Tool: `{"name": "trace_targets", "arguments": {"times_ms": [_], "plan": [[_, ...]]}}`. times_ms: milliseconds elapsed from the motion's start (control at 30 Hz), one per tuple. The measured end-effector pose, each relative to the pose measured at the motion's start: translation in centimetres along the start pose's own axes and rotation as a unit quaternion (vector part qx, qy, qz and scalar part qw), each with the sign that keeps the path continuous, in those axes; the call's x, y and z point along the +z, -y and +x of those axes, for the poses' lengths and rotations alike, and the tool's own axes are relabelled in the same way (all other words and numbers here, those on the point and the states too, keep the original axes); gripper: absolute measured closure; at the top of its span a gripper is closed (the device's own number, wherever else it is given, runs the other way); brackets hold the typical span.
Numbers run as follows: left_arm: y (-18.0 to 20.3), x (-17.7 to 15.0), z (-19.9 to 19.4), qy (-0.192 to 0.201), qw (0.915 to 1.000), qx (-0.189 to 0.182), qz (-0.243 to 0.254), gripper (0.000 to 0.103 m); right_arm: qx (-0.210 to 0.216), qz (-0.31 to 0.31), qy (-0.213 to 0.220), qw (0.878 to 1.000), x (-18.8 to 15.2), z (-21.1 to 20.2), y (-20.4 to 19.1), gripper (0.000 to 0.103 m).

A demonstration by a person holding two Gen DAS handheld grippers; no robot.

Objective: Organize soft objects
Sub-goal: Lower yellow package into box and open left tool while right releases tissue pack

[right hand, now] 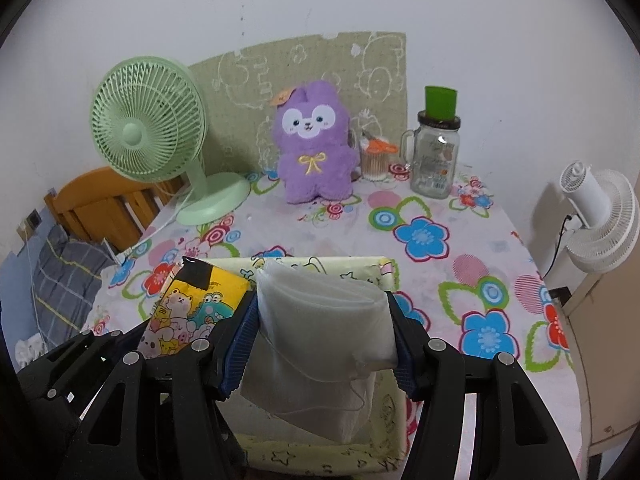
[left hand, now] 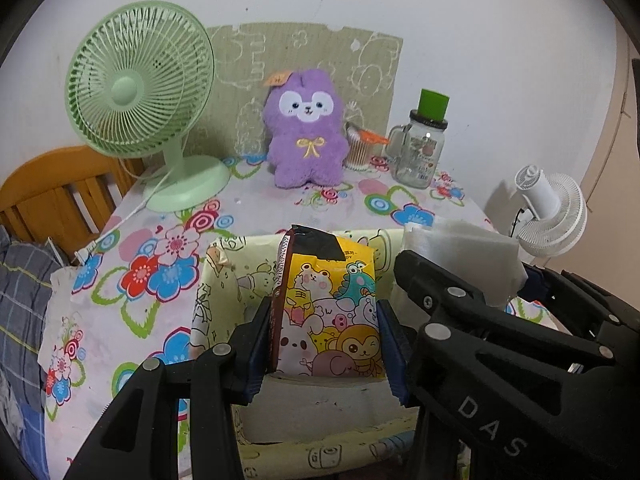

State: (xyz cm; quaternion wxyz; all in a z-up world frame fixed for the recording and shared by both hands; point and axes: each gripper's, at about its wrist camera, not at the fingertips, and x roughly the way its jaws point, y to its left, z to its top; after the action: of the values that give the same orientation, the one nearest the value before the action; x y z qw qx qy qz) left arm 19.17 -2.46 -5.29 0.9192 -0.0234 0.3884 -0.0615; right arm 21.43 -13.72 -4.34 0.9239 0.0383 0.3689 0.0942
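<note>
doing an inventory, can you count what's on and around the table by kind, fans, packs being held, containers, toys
fans: 2, green fan and white fan
held packs: 2, cartoon pack and white pack
containers: 3, storage box, glass jar, swab cup
toys: 1, purple plush
total: 8

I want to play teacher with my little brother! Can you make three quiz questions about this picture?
1. What does the left gripper hold?
2. True or false: the purple plush toy lies inside the yellow box.
3. The green cup sits on: A) the green fan B) the glass jar C) the white fan

Key: 1. The cartoon animal packet. 2. False, it stands by the wall. 3. B
</note>
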Motion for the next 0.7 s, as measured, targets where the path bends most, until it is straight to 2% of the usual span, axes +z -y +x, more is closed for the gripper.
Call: {"name": "trace_targets", "arguments": {"times_ms": [133, 233, 300, 400, 700], "plan": [[-0.3, 0.0, 0.8, -0.009, 0.9999, 0.011, -0.006, 0.031, 0.002, -0.002, -0.009, 1.000, 0.0, 1.0, -0.2, 0.038], [-0.4, -0.1, 0.9, -0.012, 0.9999, 0.002, -0.007, 0.022, 0.003, -0.007, -0.015, 1.000, 0.0, 1.6, -0.3, 0.032], [-0.3, 0.0, 0.9, -0.009, 0.9999, 0.003, -0.004, 0.020, 0.007, -0.007, -0.013, 1.000, 0.1, 1.7, -0.4, 0.020], [-0.2, 0.0, 0.8, -0.008, 1.0000, 0.003, -0.001, 0.017, 0.004, -0.013, -0.005, 1.000, 0.1, 1.5, -0.6, 0.014], [0.2, -0.4, -0.7, 0.005, 0.9999, 0.006, 0.011, 0.012, 0.008, -0.001, -0.012, 1.000, -0.3, 0.8, -0.2, 0.013]]}}
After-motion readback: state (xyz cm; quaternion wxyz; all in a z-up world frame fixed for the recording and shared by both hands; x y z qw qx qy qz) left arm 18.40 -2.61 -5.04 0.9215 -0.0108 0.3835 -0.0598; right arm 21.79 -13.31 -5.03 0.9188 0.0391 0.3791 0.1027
